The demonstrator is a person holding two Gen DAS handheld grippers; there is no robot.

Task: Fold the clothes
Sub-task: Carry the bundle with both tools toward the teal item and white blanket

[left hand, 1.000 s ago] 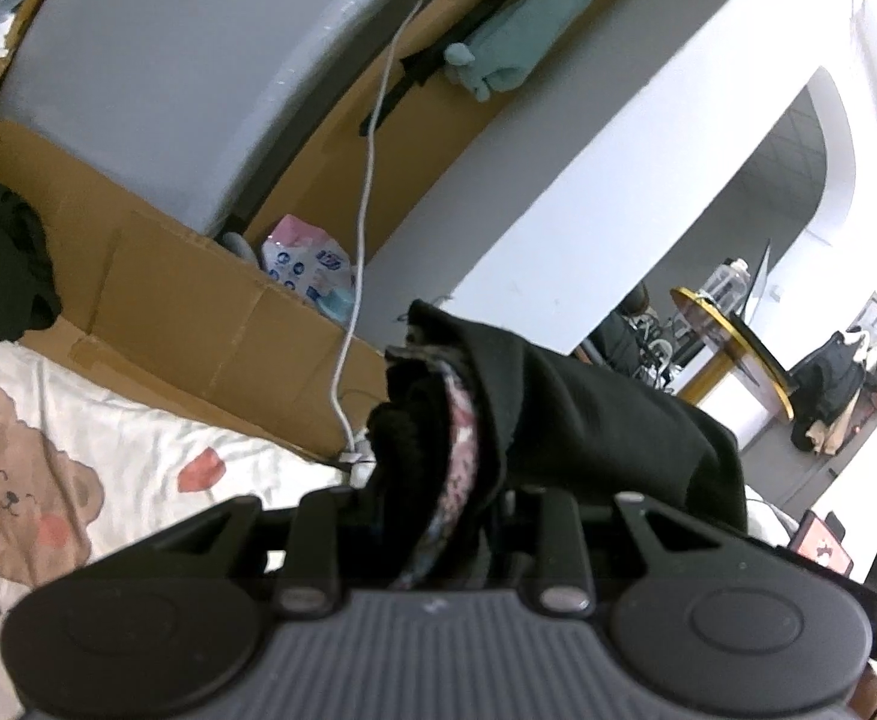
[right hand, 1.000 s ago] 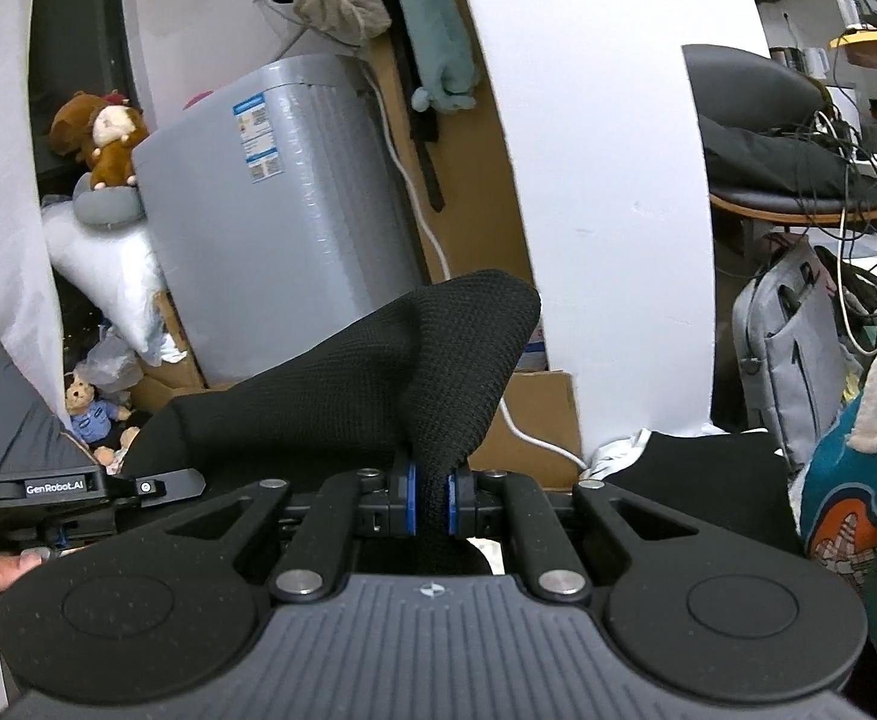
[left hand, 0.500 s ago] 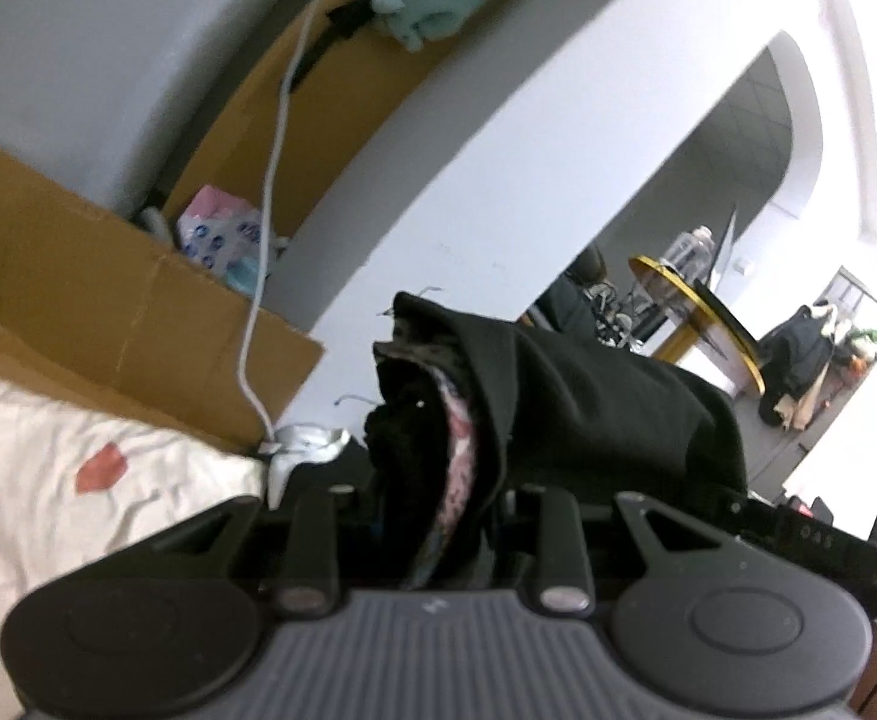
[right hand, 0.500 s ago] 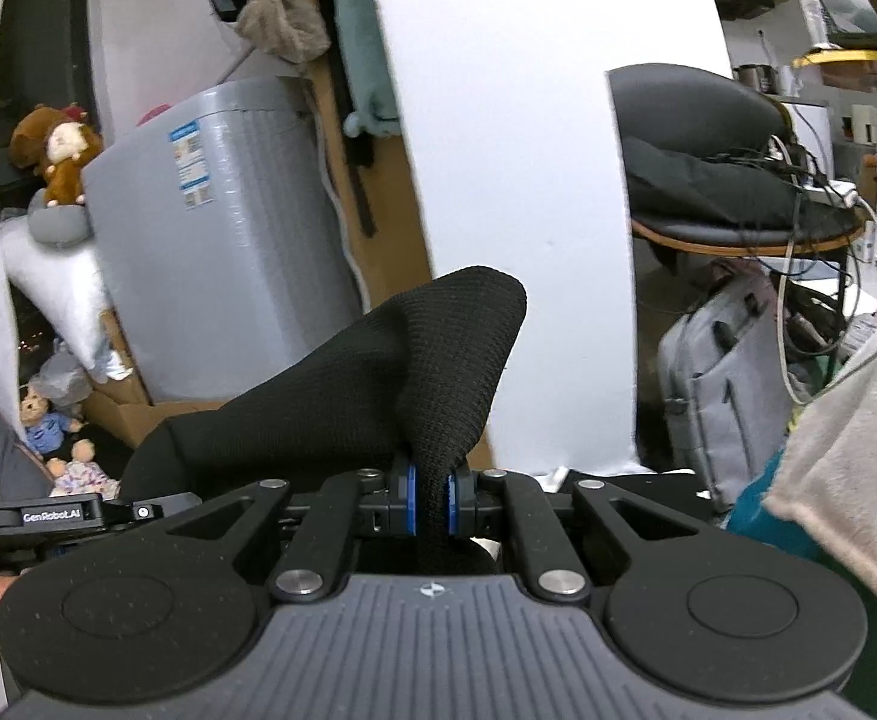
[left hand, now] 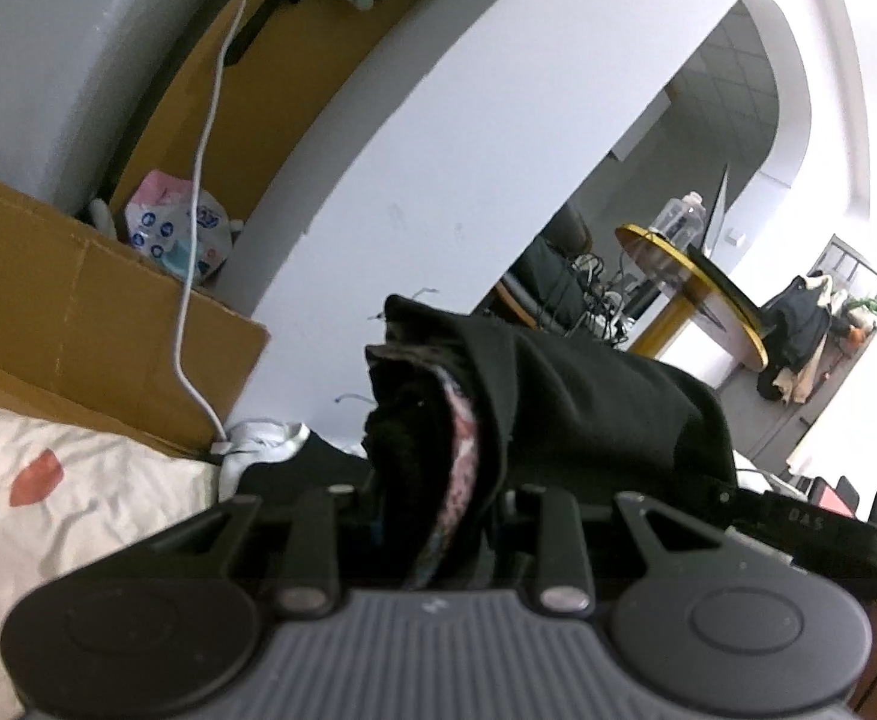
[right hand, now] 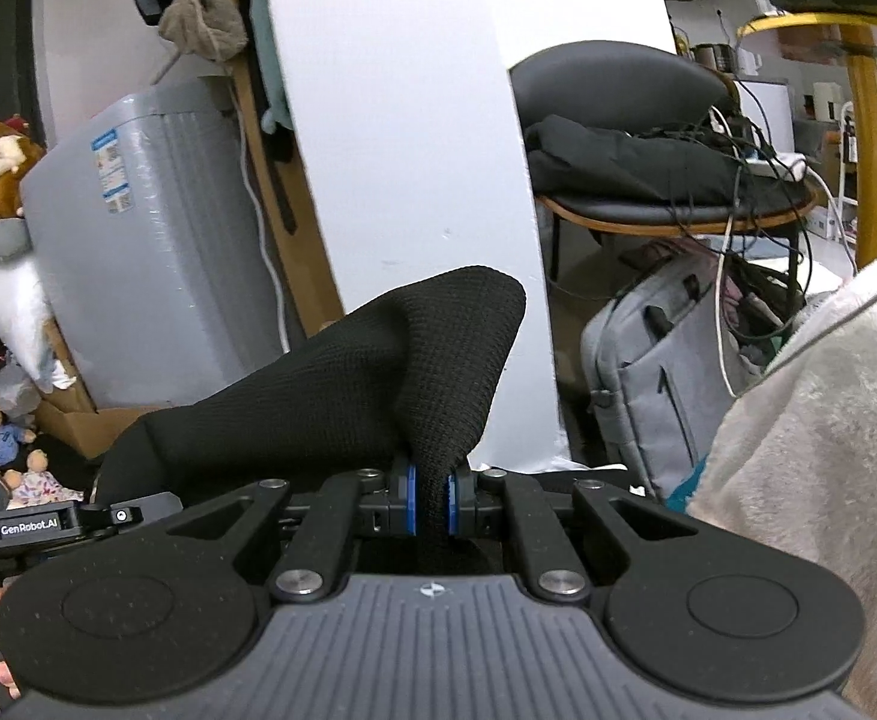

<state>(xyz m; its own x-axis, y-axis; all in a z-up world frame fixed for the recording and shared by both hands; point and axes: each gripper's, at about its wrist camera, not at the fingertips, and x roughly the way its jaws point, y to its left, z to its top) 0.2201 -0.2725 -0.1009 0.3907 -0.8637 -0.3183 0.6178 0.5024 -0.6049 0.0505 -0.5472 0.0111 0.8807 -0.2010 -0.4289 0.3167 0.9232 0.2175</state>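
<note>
Black garment hangs in the air between both tools, above the bed sheet. Right tool pinches one knitted edge tightly between its blue pads. Left tool clamps a thick bunched end with a pink patterned lining. Behind stand a cardboard box and white wall. I judge the bulky left bunch may slip out under tension and spoil the fold.

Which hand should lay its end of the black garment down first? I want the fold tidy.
Probably left: its tongs clamp a thick bunch of the black garment near the bedsheet; the right tongs pinch one thin edge.
</note>
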